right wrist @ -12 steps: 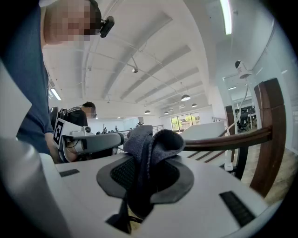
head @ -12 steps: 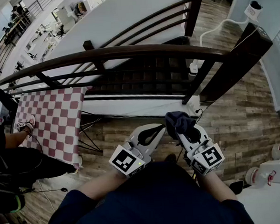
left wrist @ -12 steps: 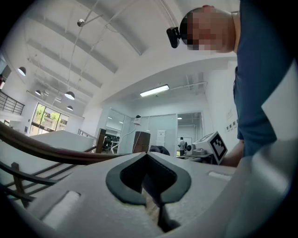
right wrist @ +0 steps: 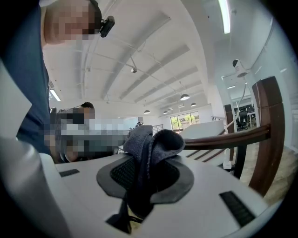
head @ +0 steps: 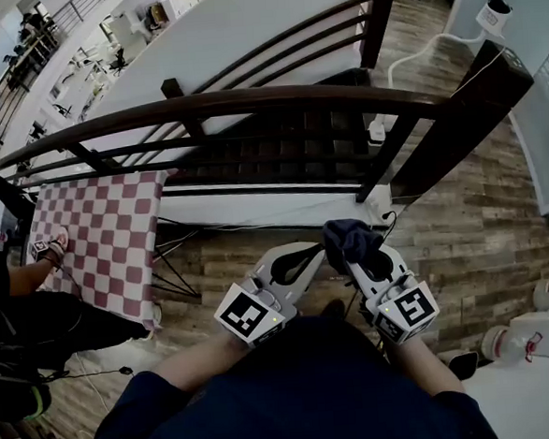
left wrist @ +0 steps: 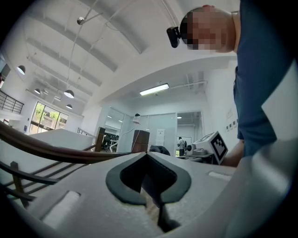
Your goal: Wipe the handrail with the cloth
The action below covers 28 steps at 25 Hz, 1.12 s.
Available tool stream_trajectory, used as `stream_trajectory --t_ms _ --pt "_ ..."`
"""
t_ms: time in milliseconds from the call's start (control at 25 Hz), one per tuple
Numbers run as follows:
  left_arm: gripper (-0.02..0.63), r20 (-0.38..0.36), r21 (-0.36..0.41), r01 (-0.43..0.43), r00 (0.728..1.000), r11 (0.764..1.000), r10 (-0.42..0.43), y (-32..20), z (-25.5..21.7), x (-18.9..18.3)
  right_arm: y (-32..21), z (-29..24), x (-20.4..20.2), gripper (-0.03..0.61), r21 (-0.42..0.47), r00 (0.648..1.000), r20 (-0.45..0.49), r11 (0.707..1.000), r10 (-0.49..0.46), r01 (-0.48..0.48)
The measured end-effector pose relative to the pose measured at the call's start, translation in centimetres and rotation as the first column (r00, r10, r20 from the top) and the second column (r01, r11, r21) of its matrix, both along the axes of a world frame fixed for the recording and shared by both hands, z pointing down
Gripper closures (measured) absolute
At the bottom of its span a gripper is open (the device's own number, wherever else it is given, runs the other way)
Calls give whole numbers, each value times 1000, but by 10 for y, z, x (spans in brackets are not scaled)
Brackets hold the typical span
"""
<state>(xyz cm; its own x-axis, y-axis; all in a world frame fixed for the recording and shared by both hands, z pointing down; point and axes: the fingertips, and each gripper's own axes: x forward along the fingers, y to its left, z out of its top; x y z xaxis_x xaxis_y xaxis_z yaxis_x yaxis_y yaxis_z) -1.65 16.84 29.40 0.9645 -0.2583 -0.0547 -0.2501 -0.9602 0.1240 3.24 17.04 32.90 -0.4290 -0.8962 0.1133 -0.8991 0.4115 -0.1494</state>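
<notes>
A dark curved wooden handrail [head: 247,101] runs across the head view above the stairs; it also shows as a brown bar [right wrist: 233,135] in the right gripper view and as a thin curve [left wrist: 51,151] in the left gripper view. My right gripper [head: 350,248] is shut on a dark grey cloth [head: 351,237], bunched above the jaws [right wrist: 151,144]. My left gripper [head: 313,254] is shut with nothing in it [left wrist: 148,155]. Both grippers are held close together near my body, well short of the rail.
A thick dark newel post [head: 464,121] stands at the rail's right end. A red and white checked cloth [head: 102,231] covers a table at the left. A person's hand [head: 49,246] rests there. Wooden floor [head: 473,237] lies below; white devices [head: 545,331] sit at the right.
</notes>
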Motion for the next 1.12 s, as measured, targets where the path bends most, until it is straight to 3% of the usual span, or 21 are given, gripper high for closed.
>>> stream_trajectory --t_ms 400,560,800,1120 --pt "618 -4 25 10 1000 1000 -10 -4 -3 37 -3 4 36 487 1 999 40 1000 -25 25" --pt "618 14 24 57 998 998 -57 -13 2 58 -11 8 59 486 7 998 52 999 -46 46" --pt "618 45 5 122 991 993 -122 -33 16 59 -35 22 69 486 -24 993 71 996 -90 92" --pt "618 -10 -5 43 999 999 -43 -108 22 51 -105 31 49 487 -59 999 29 998 -34 36"
